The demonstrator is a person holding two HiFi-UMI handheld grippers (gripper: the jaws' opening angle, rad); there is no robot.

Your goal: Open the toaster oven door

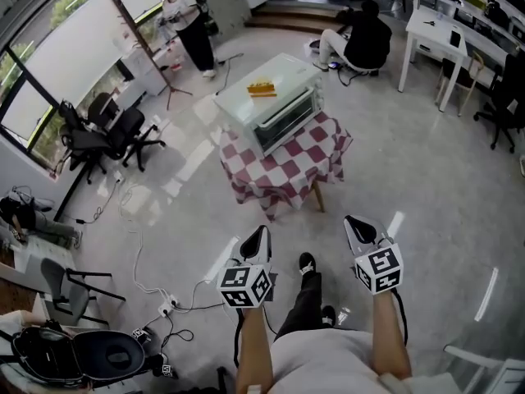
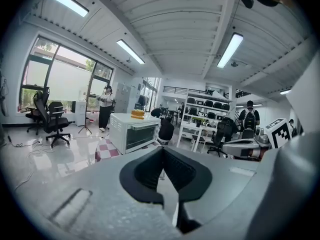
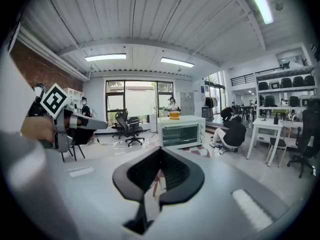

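Bare forearms (image 1: 254, 343) reach out from a pale shirt (image 1: 328, 364), each carrying a grey two-jaw tool with a black-and-white marker cube (image 1: 244, 287) at its back. On the person's left, the left claw (image 1: 259, 233) has its dark jaws pressed together at the tips, with nothing between them. The right claw (image 1: 355, 221) is likewise pressed together and empty. They sit side by side, apart from each other, both pointing forward and a little downward over the glossy grey floor (image 1: 426, 187). Between the two claws and just behind them is the person's black shoe (image 1: 307, 262) below a dark trouser leg.

Straight ahead of both claws, well apart from them, stands the boxy white toaster oven (image 1: 279, 109) on a small table draped in a red-and-white checked cloth (image 1: 287, 164). Its glass door (image 1: 285, 121) faces roughly toward the claws and is closed upright against the oven's front, with neither claw touching it. A small yellow object (image 1: 262, 89) rests on the oven's top.

Off to the left of the left claw, a cluster of black office chairs (image 1: 107, 134) stands by the tall windows. Beyond the oven, a person in black (image 1: 365, 39) sits low on the floor. Ahead and to the right of the right claw is a white desk (image 1: 431, 31).
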